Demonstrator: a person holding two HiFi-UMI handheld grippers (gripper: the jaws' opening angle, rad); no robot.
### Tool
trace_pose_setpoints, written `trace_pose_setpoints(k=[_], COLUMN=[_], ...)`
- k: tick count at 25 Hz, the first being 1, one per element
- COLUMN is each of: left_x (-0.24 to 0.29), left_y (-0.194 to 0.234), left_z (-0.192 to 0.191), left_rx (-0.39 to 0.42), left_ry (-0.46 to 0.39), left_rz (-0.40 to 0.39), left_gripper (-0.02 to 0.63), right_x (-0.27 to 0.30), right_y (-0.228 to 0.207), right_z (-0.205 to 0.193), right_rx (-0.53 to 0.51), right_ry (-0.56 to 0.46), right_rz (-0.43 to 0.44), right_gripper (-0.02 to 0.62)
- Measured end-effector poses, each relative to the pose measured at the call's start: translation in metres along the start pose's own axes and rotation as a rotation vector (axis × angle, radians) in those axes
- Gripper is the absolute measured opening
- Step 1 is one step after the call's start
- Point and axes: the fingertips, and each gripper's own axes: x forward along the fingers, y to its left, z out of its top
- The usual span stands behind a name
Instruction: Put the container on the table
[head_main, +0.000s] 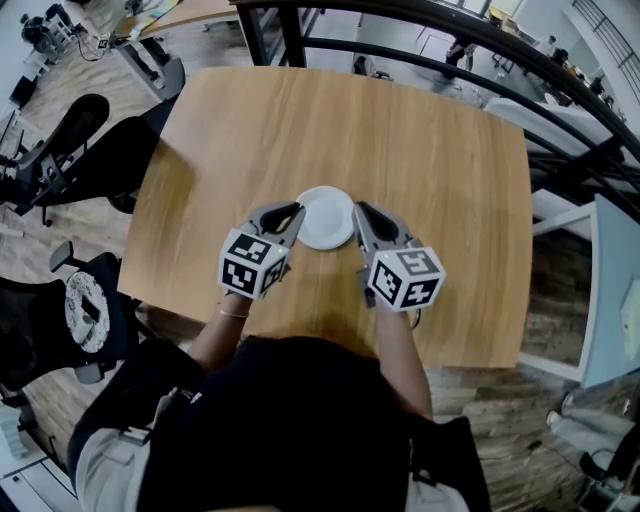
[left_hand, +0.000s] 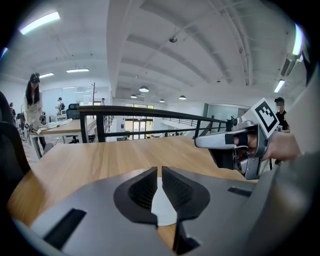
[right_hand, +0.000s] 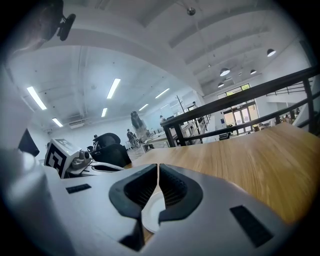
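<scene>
1. Container location: the white round container (head_main: 325, 217) lies flat on the wooden surface (head_main: 430, 140), near its middle and a little toward the 6 o'clock edge, where I stand. Since it rests on the wood, I judge the placement done or nearly so.
2. Left hand-held gripper (head_main: 296, 211): its jaws are together. Its tips sit at the container's 9 o'clock rim, touching it or just beside it; the head view does not separate the two. In the left gripper view the pads meet and only a patch of white shows below them, so I see nothing clamped.
3. Right hand-held gripper (head_main: 359, 211): its jaws are likewise together, with the tips at the container's 3 o'clock rim. The right gripper view shows the white rim under the pads, not between them.
4. Reason for the layout: the two grippers flank the container evenly. This suits a two-sided set-down of a shallow, light thing. With both closed on nothing, I judge the container free of both.
5. Pose: both forearms reach out from 6 o'clock and converge toward 12 o'clock. Each gripper points forward and slightly down, with the marker cubes (head_main: 252, 263) nearest me.
</scene>
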Motion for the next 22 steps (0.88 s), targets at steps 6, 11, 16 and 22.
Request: trace_pose_setpoints(k=[6,11,16,22], left_x=[-0.0022,-0.004,-0.0051,-0.006], left_y=[0.0,0.0009,0.003,0.0035], left_z=[-0.0004,-0.0015,-0.0029,-0.0061], left_rx=[0.003,0.003,0.002,-0.001], left_ry=[0.002,0.001,0.008,0.015], left_rz=[-0.003,0.0,0.001,0.004], left_gripper=[0.041,0.041,0.041,0.041], right_x=[0.0009,0.0011,0.0033,0.0028], right_y=[0.0028,0.0053,0.0074,0.0083], right_z=[0.0009,-0.0014,-0.0028,-0.0047], right_rx=[0.001,-0.002,-0.002,-0.001], right_ry=[-0.001,0.005,0.012,0.015], right_rz=[0.001,0.007,0.013,0.017], right_gripper=[0.026,0.026,0.026,0.026])
